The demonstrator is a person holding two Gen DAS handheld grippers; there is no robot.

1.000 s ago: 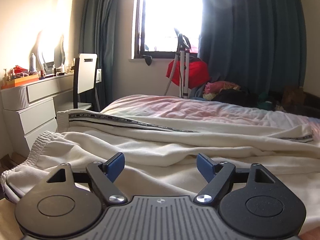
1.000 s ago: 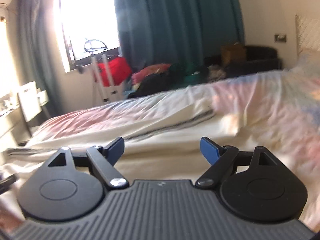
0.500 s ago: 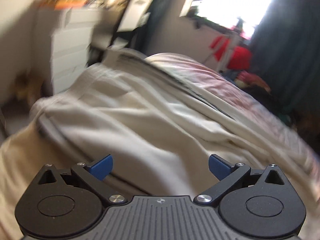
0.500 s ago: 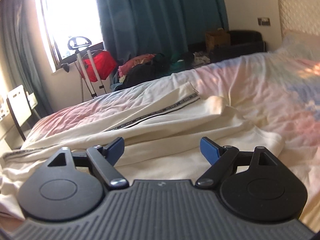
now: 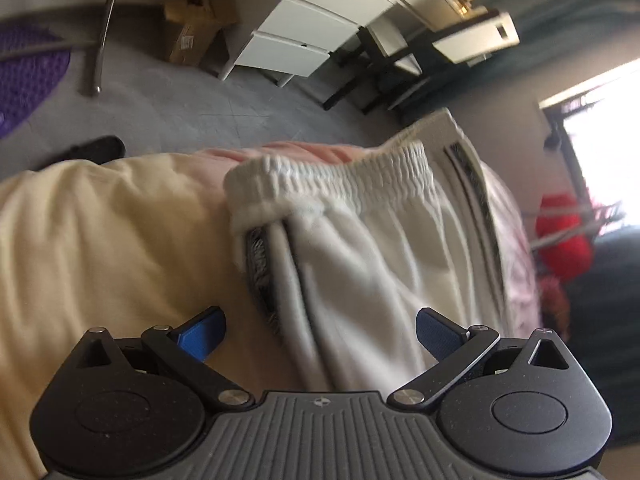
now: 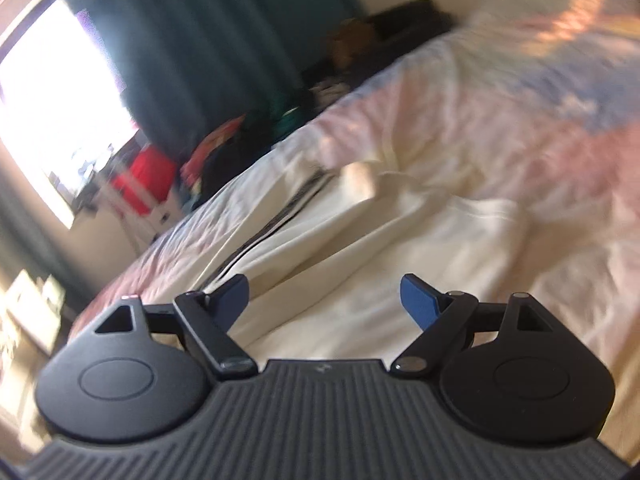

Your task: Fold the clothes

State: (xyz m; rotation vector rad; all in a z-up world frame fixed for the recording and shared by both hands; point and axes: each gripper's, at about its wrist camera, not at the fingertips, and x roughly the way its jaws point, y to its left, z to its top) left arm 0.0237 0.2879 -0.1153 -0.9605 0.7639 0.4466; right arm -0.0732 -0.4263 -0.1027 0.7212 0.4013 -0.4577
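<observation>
Two grippers are in your hands, and both have their blue-padded fingers spread wide with nothing between them. Your left gripper (image 5: 318, 334) hangs just above the waist end of one pair of cream trousers (image 5: 372, 264), which lies along the bed (image 5: 100, 248); the ribbed elastic waistband (image 5: 332, 178) sits ahead of the fingers, bunched at the bed's edge. One dark woven side stripe (image 5: 260, 272) runs down from the waistband between your fingers, and a second stripe (image 5: 476, 196) runs along the far side of the garment. Both stripes carry lettering, too blurred to read. Beyond the bed edge you have grey floor, one cardboard box (image 5: 196, 20) with a small label you cannot read, one white drawer unit (image 5: 312, 24) showing three drawer fronts, and one white chair on dark legs (image 5: 424, 52).

Your right gripper (image 6: 324, 302) hovers over the leg end of the same trousers (image 6: 360, 256), where the cloth lies rumpled on the pink-and-blue bedcover (image 6: 500, 120). Past the bed stand one dark teal curtain (image 6: 208, 40), one bright window (image 6: 52, 100), something red (image 6: 144, 180) and a heap of clothes (image 6: 248, 140). This view is smeared by motion
</observation>
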